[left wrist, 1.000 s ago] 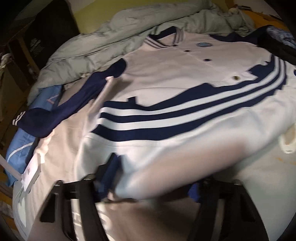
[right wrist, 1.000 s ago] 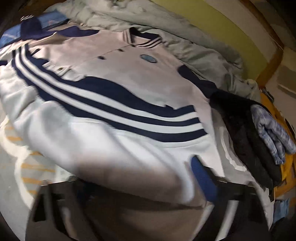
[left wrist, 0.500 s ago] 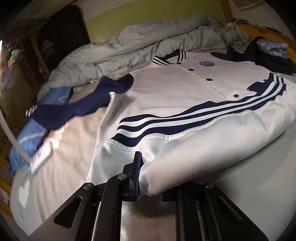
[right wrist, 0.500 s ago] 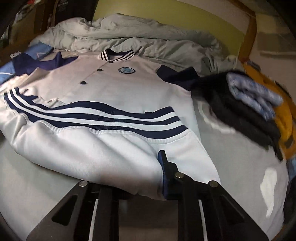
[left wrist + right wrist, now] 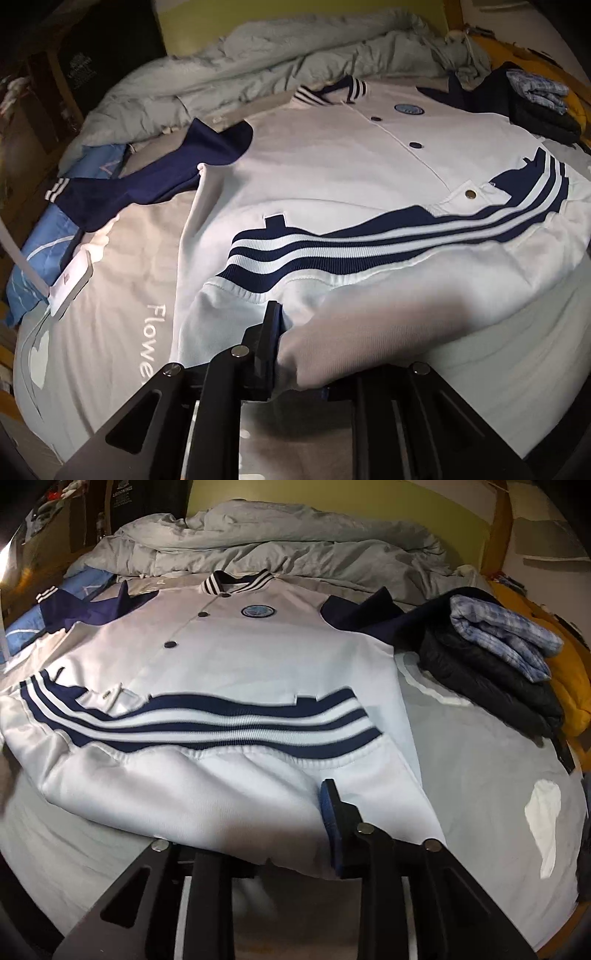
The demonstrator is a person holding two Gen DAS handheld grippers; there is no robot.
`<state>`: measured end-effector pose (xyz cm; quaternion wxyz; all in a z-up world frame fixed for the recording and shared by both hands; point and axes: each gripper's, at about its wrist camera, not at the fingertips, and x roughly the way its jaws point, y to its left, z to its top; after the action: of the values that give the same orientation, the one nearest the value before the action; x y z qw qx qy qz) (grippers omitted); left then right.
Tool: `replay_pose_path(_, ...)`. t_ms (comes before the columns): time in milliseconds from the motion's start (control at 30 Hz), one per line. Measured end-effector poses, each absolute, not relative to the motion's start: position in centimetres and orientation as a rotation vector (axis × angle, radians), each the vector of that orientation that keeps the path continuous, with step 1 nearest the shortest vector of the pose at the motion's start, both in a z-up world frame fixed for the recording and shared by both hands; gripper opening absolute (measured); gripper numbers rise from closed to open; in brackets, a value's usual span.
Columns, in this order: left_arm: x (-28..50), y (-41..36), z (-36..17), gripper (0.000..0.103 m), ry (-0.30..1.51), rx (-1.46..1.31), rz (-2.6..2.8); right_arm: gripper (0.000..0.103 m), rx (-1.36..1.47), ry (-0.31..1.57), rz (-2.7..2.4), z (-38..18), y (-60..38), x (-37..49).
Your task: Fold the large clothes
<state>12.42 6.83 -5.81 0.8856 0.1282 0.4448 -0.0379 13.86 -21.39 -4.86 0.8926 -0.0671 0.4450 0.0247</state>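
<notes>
Jacket point(image 5: 332, 177), white with navy stripes, is spread front-up on the bed sheet point(image 5: 110, 295), its long axis running away from the cameras, striped collar at the far end. Its near fold is pinched by the left gripper point(image 5: 291, 354) and by the right gripper point(image 5: 295, 830), whose jaws have just eased slightly wider.

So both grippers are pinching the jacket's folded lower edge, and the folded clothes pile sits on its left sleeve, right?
Not quite. The right wrist view shows the pile on the jacket's sleeve at the picture's right, not the left one. The rest holds: left gripper and right gripper both pinch the folded lower edge.
</notes>
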Motion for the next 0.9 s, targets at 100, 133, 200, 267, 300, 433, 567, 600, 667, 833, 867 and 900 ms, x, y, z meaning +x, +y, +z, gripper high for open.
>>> replay_pose_path(100,15.7,8.1,-3.5,0.024,1.003,0.173,-0.127,0.035,-0.138,0.922,0.085,-2.9,-21.5,16.2)
replay_pose_path(133,16.7,8.5,-2.9,0.024,1.014,0.151,-0.140,0.037,-0.141,0.910,0.092,-2.3,-21.5,16.9)
replay_pose_path(200,19.3,9.1,-1.5,0.025,1.009,0.127,-0.162,0.048,-0.155,0.907,0.088,-1.4,-21.7,19.1)
replay_pose_path(267,21.5,9.6,-1.2,0.027,1.013,0.118,-0.170,0.049,-0.155,0.909,0.095,-0.9,-21.9,21.2)
replay_pose_path(300,22.9,9.9,-1.3,0.028,1.014,0.107,-0.174,0.049,-0.146,0.915,0.104,-0.9,-22.2,22.2)
replay_pose_path(433,26.0,10.2,-1.6,0.043,0.957,0.144,-0.171,0.050,-0.090,0.957,0.126,-1.7,-23.3,25.6)
replay_pose_path(567,28.3,10.6,-2.2,0.061,0.902,0.179,-0.161,0.056,-0.067,0.993,0.141,-2.9,-24.0,28.1)
replay_pose_path(600,28.8,10.9,-2.4,0.061,0.893,0.172,-0.160,0.056,-0.072,0.998,0.142,-3.2,-24.0,28.4)
replay_pose_path(667,29.2,11.3,-2.5,0.063,0.877,0.163,-0.147,0.059,-0.090,0.998,0.130,-3.6,-23.9,28.6)
replay_pose_path(833,28.2,13.4,-1.7,0.090,0.786,0.106,-0.092,0.082,-0.113,0.921,0.082,-2.9,-24.6,28.2)
replay_pose_path(867,27.9,14.0,-1.5,0.090,0.785,0.080,-0.100,0.082,-0.085,0.916,0.091,-2.8,-25.2,28.1)
replay_pose_path(900,27.7,14.6,-1.4,0.090,0.787,0.060,-0.103,0.082,-0.050,0.917,0.097,-2.7,-25.9,27.9)
